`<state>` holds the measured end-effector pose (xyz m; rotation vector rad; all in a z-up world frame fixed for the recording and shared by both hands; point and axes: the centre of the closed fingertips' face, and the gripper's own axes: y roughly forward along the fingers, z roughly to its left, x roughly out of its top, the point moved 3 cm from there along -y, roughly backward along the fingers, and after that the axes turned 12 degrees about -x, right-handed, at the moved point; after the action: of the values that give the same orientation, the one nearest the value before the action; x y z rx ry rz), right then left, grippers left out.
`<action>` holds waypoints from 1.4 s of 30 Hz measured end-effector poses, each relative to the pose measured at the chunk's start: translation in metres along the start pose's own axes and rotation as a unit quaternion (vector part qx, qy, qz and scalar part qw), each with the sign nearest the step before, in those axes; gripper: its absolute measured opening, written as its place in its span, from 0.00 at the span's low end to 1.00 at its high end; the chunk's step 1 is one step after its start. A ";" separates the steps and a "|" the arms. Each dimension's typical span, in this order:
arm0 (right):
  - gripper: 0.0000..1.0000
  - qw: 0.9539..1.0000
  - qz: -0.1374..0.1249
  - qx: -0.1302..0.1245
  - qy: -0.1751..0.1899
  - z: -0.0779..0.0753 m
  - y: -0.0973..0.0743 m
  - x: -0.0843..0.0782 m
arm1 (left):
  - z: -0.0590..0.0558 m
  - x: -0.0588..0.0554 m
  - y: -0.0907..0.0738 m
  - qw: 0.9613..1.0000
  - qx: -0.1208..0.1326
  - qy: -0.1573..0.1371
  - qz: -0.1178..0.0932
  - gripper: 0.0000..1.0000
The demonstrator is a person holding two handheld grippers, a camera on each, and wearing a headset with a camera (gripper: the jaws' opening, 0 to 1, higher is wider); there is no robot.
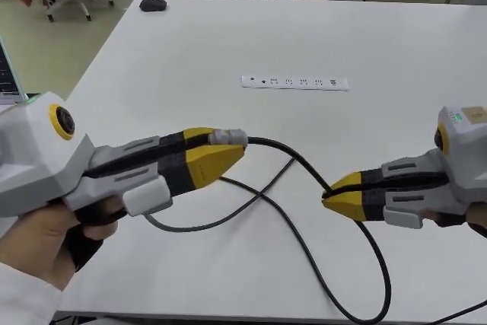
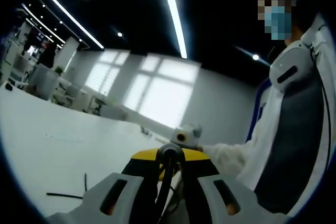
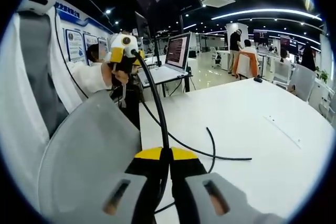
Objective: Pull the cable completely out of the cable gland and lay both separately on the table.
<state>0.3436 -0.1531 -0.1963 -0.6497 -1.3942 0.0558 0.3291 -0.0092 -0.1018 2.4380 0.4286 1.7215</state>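
1. Progress: the task looks barely under way. The black round cable still enters the short grey plastic cable gland, and neither piece has been laid down alone on the white table.
2. The left gripper has its yellow-tipped jaws clamped on the gland, which is held above the table at the near left.
3. The right gripper has its jaws closed on the cable, to the right of the gland and slightly nearer.
4. Direction: the gland's long axis runs left to right. Its cable end points right, towards the right gripper.
5. From the gland the cable arcs right and nearer to the right jaws. It then drops to a loop at the near table edge, and slack lengths cross on the table between the grippers.
6. In the right gripper view the cable rises from the jaws to the far gripper.
7. Left to do, in my judgement: draw the grippers apart until the cable comes free, then set each piece down apart.
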 end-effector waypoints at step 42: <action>0.09 0.987 -0.142 0.063 -0.049 0.033 -0.006 0.097 | 0.001 -0.018 0.024 0.999 -0.016 -0.015 0.036 0.17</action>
<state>0.3312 -0.1059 -0.1060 -0.3430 -1.5535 -0.0507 0.3278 -0.0379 -0.1122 2.4825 0.3103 1.7027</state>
